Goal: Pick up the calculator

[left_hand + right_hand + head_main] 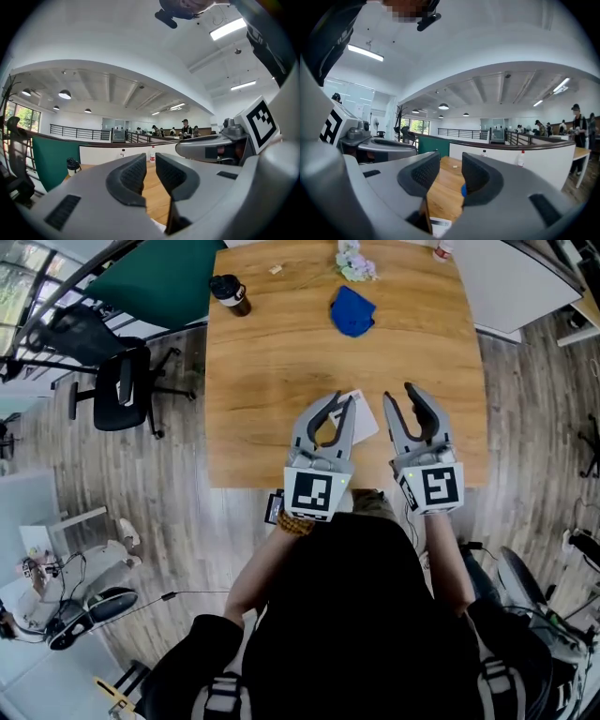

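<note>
On the wooden table (281, 371), seen from the head camera, the calculator (366, 423) lies flat and white near the front edge. The tips of the left gripper (345, 399) hang over its left part, and the right gripper (398, 392) is just beside it on the right. Both grippers point away from the person, side by side. Farther back lie a blue cloth (352, 311) and a dark cup (230, 293), well apart from the grippers. An office chair (117, 385) stands on the floor to the left.

In the left gripper view, the jaws of the left gripper (151, 159) stand only a narrow slit apart, and bare table wood shows between the pads, so it holds nothing. The cup (72, 166) is far off on the left, and the right gripper's body crosses the right side.

In the right gripper view, the jaws of the right gripper (451, 164) are parted wider and are likewise empty. A white corner of the calculator (440, 227) shows low between them, untouched. A sliver of the blue cloth (463, 190) peeks out beside the right pad.
</note>
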### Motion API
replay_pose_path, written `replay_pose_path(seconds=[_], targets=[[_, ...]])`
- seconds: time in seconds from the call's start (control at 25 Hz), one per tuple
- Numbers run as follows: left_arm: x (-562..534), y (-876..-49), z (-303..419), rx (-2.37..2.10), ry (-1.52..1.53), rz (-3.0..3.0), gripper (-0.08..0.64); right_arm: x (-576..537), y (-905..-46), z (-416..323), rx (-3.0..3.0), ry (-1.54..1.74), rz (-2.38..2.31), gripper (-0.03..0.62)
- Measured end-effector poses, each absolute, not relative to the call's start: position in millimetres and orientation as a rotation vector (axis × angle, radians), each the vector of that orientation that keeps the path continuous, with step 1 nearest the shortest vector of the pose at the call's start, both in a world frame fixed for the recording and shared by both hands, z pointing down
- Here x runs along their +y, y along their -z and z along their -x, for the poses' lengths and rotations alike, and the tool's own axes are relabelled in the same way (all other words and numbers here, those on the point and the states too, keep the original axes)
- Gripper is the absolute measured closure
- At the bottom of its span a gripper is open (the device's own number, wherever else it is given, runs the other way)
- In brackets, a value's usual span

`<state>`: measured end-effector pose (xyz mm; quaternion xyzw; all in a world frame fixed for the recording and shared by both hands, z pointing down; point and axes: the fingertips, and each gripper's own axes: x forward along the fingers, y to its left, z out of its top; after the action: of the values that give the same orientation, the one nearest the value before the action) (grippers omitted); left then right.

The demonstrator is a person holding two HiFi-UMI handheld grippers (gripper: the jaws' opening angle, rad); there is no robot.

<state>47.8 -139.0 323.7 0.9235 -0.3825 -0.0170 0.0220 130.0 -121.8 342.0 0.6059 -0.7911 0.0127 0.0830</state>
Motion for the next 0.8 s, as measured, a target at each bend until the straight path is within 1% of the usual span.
replay_pose_path(seconds=[0.08,0.4,0.6,0.8], targets=[[-143,-326,-62,-1.210,0.025,-2.851,0.489,-127,-346,-142,-2.405,-0.055,-1.776,0.426],[-145,-334,-98,-1.376,-0.028,-2.761,0.471,-135,-363,-172,-2.585,-0.139,-1.616,0.410],[-140,-358,-99,-1.439,-0.078,-2.665,0.462,-144,-383,-169,-2.650,-0.202,-1.459,0.368],[-142,-397,-95,-1.402,-0.097,-2.580,0.446,-148,-406,-171,-2.622,-0.244,-1.418,0.321]])
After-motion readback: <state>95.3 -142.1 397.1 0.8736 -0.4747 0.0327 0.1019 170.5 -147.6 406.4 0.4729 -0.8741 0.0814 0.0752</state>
